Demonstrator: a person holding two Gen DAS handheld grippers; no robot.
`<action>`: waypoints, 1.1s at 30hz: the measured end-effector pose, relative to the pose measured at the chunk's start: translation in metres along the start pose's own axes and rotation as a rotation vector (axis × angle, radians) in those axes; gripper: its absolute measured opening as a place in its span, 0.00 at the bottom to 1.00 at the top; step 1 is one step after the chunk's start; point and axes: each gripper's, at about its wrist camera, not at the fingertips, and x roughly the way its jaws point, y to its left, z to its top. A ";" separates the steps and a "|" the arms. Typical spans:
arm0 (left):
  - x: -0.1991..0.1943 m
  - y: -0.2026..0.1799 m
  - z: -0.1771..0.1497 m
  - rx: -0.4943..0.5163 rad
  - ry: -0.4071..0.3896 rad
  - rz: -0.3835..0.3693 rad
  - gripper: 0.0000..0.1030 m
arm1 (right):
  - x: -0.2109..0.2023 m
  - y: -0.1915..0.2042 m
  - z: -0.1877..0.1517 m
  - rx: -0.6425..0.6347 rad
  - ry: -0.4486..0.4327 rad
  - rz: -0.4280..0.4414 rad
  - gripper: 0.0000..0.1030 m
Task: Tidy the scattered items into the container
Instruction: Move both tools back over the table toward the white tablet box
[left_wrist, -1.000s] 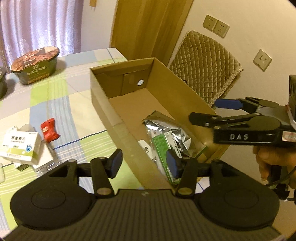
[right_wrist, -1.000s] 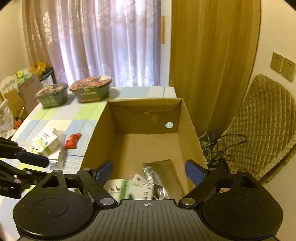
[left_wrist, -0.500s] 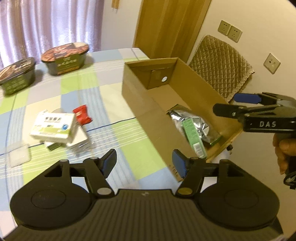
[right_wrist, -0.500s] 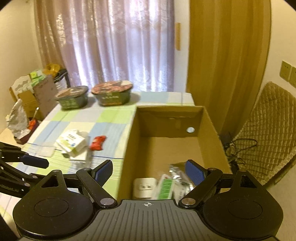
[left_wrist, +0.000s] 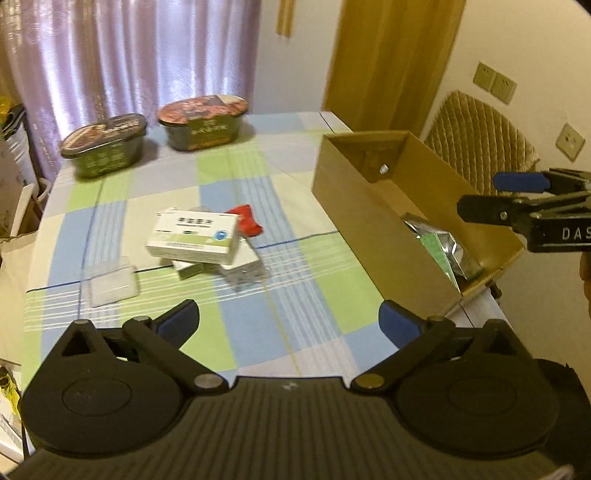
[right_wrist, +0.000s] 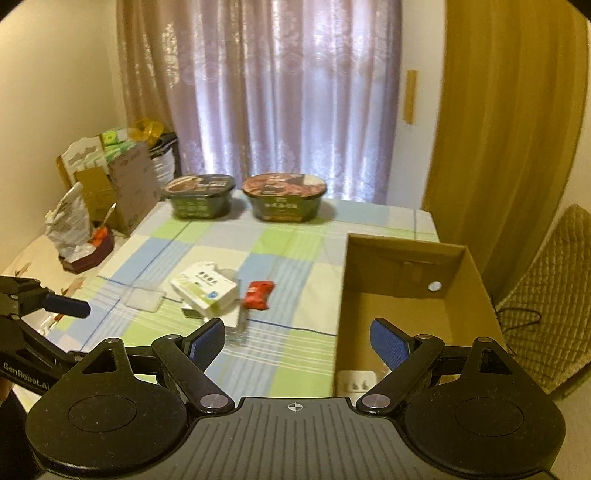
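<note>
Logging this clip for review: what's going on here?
A person holds two grippers over a table, tidying items into a cardboard box. Both the left gripper and right gripper are open and hold nothing. A foil pouch lies in the box; a white carton, red packet and clear case wait on the tablecloth.

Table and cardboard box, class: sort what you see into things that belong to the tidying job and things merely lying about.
Job:
cardboard box
white-and-green medicine box
red packet
clear plastic case
foil pouch, already boxed
left gripper
right gripper

Lying about:
two instant noodle bowls
quilted chair
curtains
</note>
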 end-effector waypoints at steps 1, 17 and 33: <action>-0.002 0.006 -0.002 -0.001 -0.001 0.010 0.99 | 0.001 0.003 0.000 -0.006 0.001 0.005 0.88; -0.019 0.103 -0.026 0.025 0.003 0.149 0.99 | 0.051 0.057 0.003 -0.125 0.087 0.107 0.88; 0.033 0.150 -0.020 0.147 0.078 0.159 0.99 | 0.130 0.086 0.008 -0.280 0.184 0.166 0.88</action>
